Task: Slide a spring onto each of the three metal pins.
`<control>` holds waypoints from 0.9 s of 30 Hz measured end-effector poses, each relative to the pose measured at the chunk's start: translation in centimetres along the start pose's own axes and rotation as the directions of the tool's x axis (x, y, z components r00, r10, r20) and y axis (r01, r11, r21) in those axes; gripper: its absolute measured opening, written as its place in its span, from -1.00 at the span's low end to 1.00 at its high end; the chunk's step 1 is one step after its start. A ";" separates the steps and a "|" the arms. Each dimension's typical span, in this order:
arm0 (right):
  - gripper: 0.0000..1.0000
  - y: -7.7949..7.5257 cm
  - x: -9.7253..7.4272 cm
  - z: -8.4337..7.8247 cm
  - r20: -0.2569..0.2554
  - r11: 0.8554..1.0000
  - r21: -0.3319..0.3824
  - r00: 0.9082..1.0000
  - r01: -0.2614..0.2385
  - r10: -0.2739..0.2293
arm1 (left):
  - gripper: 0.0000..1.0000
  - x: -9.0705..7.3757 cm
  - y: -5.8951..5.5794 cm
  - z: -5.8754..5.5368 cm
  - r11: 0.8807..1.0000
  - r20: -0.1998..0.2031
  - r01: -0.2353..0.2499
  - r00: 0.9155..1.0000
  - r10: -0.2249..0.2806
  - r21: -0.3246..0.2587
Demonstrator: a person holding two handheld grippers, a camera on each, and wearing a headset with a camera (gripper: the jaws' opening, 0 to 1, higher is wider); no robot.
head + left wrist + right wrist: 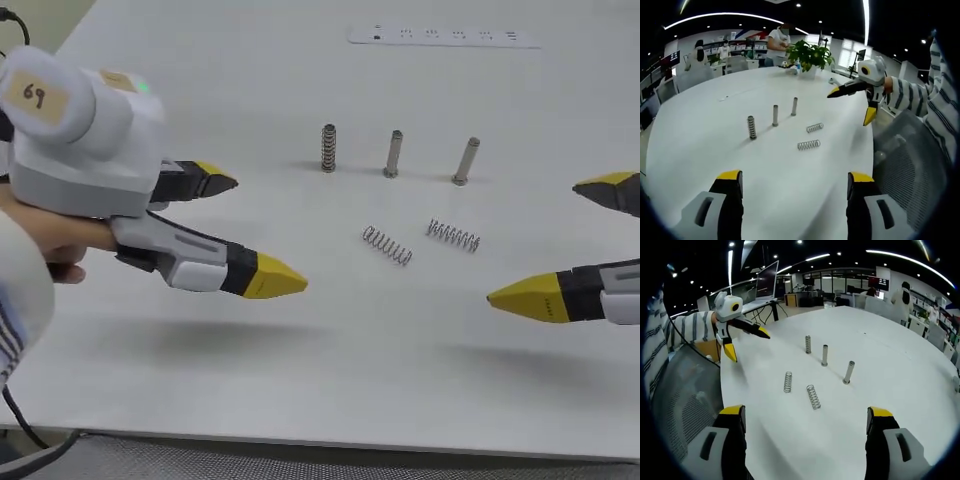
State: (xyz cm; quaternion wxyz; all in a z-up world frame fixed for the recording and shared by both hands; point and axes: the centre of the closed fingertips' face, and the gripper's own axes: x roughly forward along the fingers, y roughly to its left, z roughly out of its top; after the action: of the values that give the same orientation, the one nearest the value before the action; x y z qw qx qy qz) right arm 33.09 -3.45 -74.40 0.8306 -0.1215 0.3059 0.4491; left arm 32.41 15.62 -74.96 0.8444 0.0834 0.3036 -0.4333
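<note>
Left gripper (pixel 268 232) and right gripper (pixel 535 243), jaws wide open, empty, the right cut off at frame edge, loose spring (pixel 387 245) and second spring (pixel 453 235) lying between them, beyond, left pin (pixel 329 129) mostly hidden by fitted spring (pixel 328 152), middle pin (pixel 393 154), right pin (pixel 466 161) bare, power strip (pixel 440 37) far, indistinct.

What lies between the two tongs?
A left spring and a right spring lie flat on the table between the left tongs and right tongs, in the head view.
</note>
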 end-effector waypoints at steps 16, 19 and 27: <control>0.99 -1.1 -0.1 -0.4 0.009 0.998 0.009 0.998 0.058 -0.058 | 0.33 3.9 -0.2 1.0 0.989 -0.046 0.046 0.998 -0.040 0.139; 0.98 -1.2 -0.1 -0.5 0.006 0.998 0.014 0.998 0.060 -0.061 | 0.16 4.9 -0.7 1.8 0.978 -0.027 0.071 0.997 -0.067 0.198; 0.95 -0.8 -0.2 -0.6 0.011 0.998 0.029 0.999 0.052 -0.052 | 0.01 6.6 -1.7 2.7 0.944 -0.069 0.148 0.989 -0.134 0.294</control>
State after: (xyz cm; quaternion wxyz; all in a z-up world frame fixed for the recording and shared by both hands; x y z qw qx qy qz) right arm 33.44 -4.30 -74.78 0.8456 -0.1147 0.3040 0.4236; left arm 35.25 8.98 -76.45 0.7815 0.1981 0.2600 -0.5314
